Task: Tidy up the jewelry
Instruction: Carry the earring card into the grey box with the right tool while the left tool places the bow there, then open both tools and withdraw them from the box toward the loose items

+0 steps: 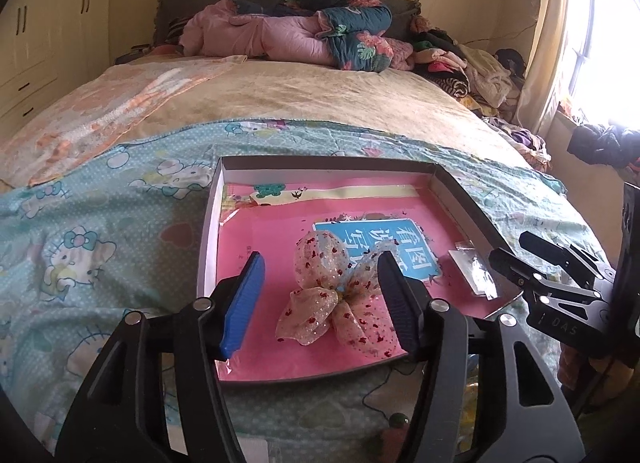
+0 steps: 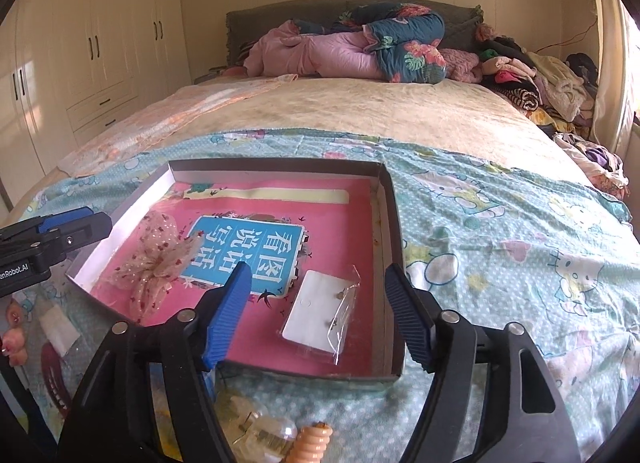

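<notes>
A shallow box tray (image 1: 210, 239) with a pink lining lies on the bed. In it lie a sheer bow hair accessory with red spots (image 1: 336, 291) and a clear packet with an earring card (image 1: 476, 275). My left gripper (image 1: 320, 287) is open, its fingers on either side of the bow, just above it. In the right wrist view the bow (image 2: 154, 263) lies at the tray's left and the earring packet (image 2: 324, 311) at the front right. My right gripper (image 2: 318, 299) is open, its fingers astride the packet.
Small hair pieces lie on the sheet in front of the tray: clear clips (image 2: 260, 427), an orange spiral tie (image 2: 312, 443), pink items (image 2: 14, 343). The tray's wall (image 2: 390, 247) stands by the right finger. Rolled quilts (image 2: 360, 47) and clothes are at the bed's far end.
</notes>
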### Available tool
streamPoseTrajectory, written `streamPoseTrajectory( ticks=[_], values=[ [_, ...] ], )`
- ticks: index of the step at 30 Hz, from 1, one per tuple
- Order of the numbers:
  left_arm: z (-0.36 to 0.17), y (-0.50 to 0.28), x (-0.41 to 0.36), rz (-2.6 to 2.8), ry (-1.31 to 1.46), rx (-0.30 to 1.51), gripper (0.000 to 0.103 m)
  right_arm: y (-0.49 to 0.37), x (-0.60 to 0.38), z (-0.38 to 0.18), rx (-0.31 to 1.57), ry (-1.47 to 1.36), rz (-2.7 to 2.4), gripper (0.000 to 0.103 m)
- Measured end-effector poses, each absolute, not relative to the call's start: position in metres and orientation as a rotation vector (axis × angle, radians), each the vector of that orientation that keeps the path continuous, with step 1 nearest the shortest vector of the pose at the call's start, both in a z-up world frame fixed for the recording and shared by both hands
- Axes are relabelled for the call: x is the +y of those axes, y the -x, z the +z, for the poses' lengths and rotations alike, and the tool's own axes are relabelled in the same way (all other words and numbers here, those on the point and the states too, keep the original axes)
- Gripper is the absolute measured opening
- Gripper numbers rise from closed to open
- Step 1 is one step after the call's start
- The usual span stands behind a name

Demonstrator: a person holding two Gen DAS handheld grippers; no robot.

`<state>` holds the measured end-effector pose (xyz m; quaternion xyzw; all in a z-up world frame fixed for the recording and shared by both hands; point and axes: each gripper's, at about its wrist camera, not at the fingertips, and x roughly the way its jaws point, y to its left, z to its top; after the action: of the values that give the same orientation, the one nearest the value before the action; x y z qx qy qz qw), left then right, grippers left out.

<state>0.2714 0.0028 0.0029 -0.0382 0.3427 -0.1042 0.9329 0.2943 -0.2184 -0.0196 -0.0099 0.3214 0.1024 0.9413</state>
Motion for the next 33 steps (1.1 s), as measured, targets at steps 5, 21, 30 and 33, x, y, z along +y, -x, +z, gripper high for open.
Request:
streamPoseTrajectory(
  ticks=[5,21,30,33],
  values=[
    [0.008,-0.257,0.0,-0.225,0.08,0.681,0.062,-0.274,-0.22,-0.01,0.624,0.017,0.208,0.075],
    [0.02,-0.208,-0.004,-0.25,0.083,0.588,0.091,-0.205,-0.223,0.012,0.525,0.024,0.218,0.088],
    [0.015,-0.187,-0.006,-0.268,0.078,0.572,0.091,-0.173,-0.218,0.011,0.496,0.046,0.229,0.093],
    [0.013,-0.182,-0.006,-0.267,0.071,0.568,0.091,-0.164,-0.216,0.009,0.488,0.049,0.23,0.093]
  ],
)
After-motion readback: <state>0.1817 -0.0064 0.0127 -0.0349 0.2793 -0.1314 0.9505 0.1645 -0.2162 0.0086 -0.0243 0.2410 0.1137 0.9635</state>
